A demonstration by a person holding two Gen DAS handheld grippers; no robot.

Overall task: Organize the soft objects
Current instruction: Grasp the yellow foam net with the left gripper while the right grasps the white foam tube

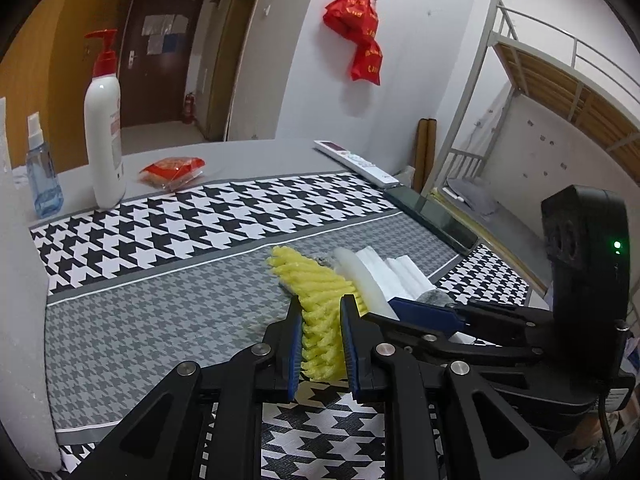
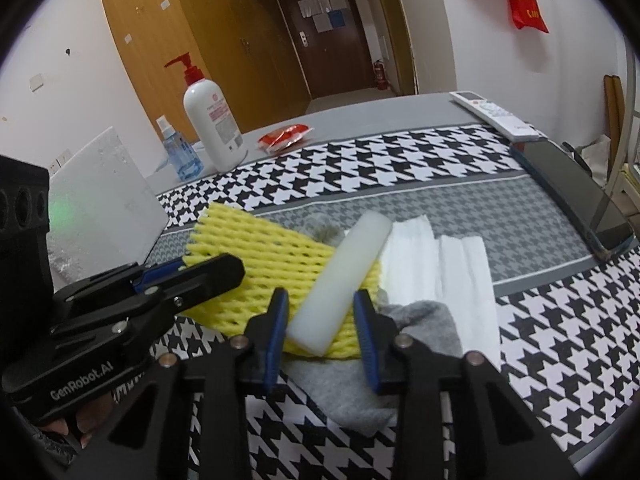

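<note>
A yellow foam net (image 1: pixel 312 276) lies on the houndstooth cloth (image 1: pixel 160 280). My left gripper (image 1: pixel 320 308) is shut on its near edge, and the net fills the gap between the blue pads. On the net (image 2: pixel 260 256) rests a white foam block (image 2: pixel 348 268). My right gripper (image 2: pixel 320 294) straddles the block's near end with its jaws narrow. The left pad is at the block, while a sliver of yellow shows beside the right pad. Folded white paper (image 2: pixel 436 264) and a grey cloth (image 2: pixel 420 320) lie just right of the block. The left gripper (image 2: pixel 224 268) also shows at the net's left edge.
A white pump bottle (image 1: pixel 104 132), a blue spray bottle (image 1: pixel 42 176) and a red packet (image 1: pixel 172 170) stand at the table's far side. A remote (image 1: pixel 356 162) and a dark phone (image 2: pixel 576 196) lie along the right edge. A white foam board (image 2: pixel 100 208) leans at the left.
</note>
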